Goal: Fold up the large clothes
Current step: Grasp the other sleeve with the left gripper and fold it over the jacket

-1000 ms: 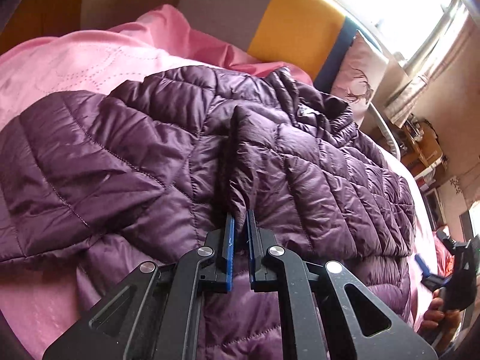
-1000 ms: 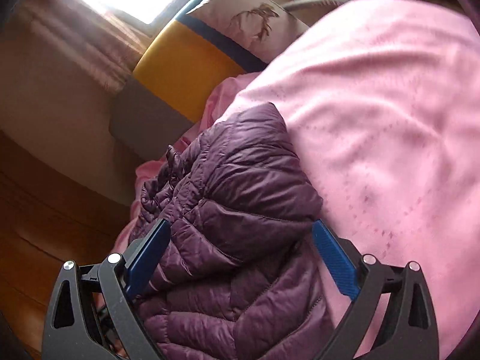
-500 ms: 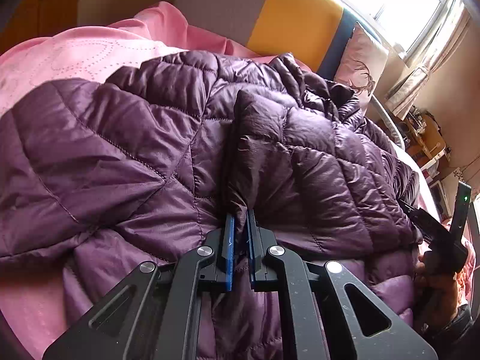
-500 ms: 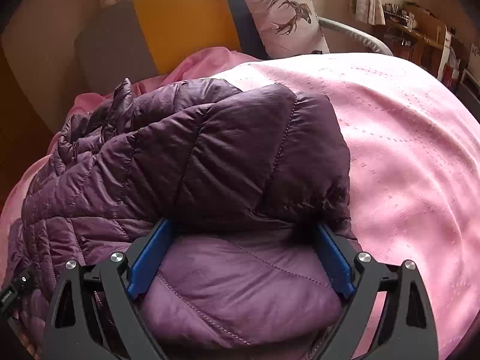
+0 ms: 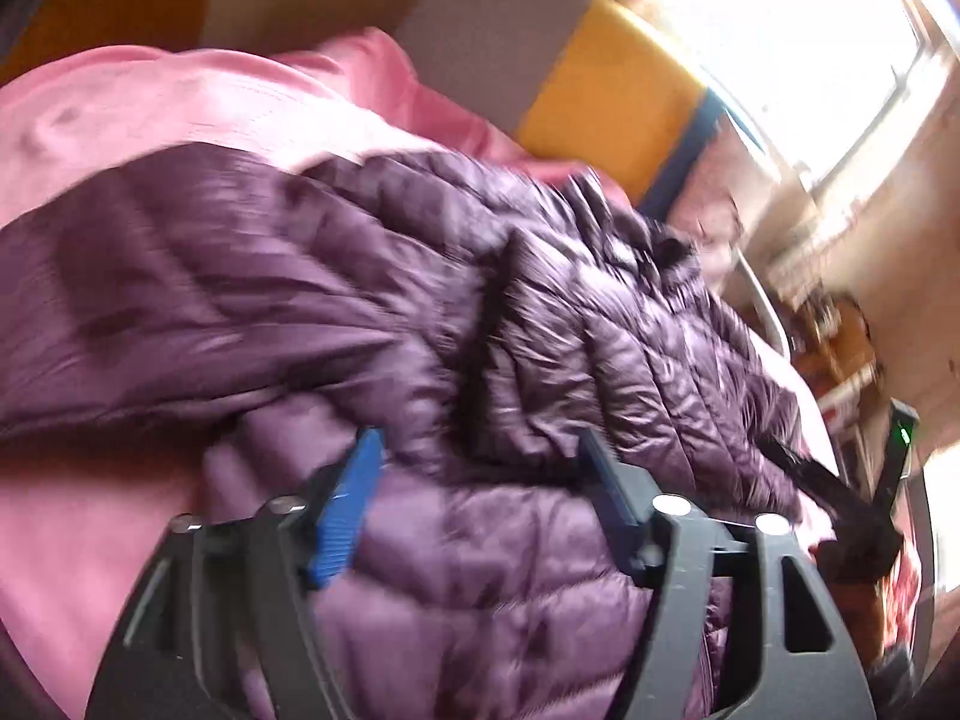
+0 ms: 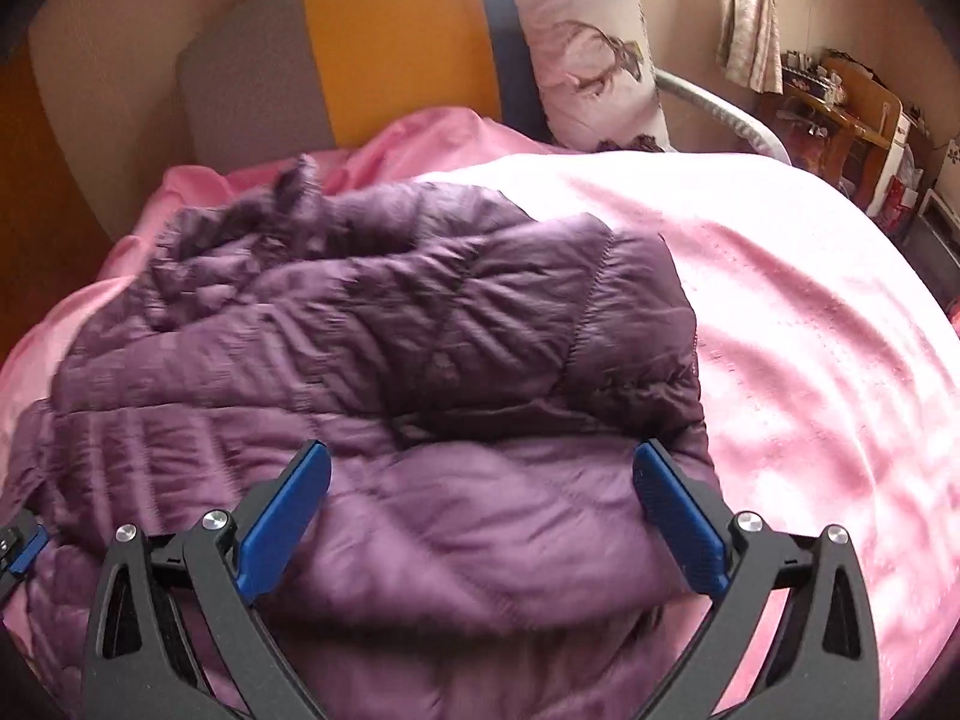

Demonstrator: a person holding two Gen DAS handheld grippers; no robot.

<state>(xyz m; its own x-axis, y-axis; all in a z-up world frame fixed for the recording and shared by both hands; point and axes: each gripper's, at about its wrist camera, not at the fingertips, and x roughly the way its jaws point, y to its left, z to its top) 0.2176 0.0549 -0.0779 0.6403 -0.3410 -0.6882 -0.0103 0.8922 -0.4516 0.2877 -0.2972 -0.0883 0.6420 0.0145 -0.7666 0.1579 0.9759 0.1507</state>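
pink bedspread (image 6: 810, 312) covers the bed and fills most of both wrist views; it serves as the landmark for what follows. behind the bedspread stands a headboard (image 6: 396, 42) in grey, yellow and dark blue panels, with a deer-print pillow (image 6: 588, 60) leaning against it at the bedspread's far edge. a bright window (image 5: 798, 42) lies beyond the headboard, and cluttered wooden furniture (image 6: 840, 102) stands off the bedspread's far right side.

purple quilted jacket (image 6: 390, 372) lies on the bedspread, toward its left half in the right wrist view, partly folded so that one padded layer rests over another; the fold's edge runs crosswise just ahead of the right tongs.

left gripper (image 5: 480, 492) hangs over the jacket's near part, the view blurred; its jaws have just been opening and stand apart, with jacket fabric bulging between the blue pads (image 5: 348, 510) but not pinched. right gripper (image 6: 480, 510) is spread wide over the jacket's near edge, its jaws having just opened further, pads (image 6: 282, 516) clear of the fabric. it also shows at the right margin of the left wrist view (image 5: 864, 504), beside the jacket.
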